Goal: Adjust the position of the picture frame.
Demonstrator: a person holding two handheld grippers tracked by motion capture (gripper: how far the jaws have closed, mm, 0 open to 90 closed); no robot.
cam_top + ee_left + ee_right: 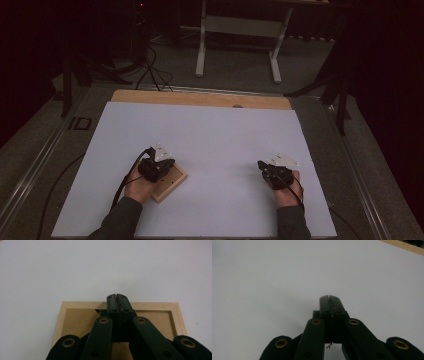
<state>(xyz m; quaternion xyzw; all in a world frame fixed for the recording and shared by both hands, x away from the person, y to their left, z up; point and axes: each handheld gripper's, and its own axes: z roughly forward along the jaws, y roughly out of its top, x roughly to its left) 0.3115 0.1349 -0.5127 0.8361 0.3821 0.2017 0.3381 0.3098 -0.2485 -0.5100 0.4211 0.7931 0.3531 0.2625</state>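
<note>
A small wooden frame with a brown inset panel lies flat on the white table sheet at the near left. My left gripper rests over it, jaws pressed together with nothing between them. In the left gripper view the shut left gripper sits above the wooden frame, its tips over the frame's far rail. My right gripper sits on the bare sheet at the near right, also shut. The right gripper view shows the right gripper closed over plain white surface.
The white sheet covers a wooden tabletop whose far edge shows as a tan strip. Beyond stands a white table stand on grey floor, with cables at the left. Metal rails flank the table.
</note>
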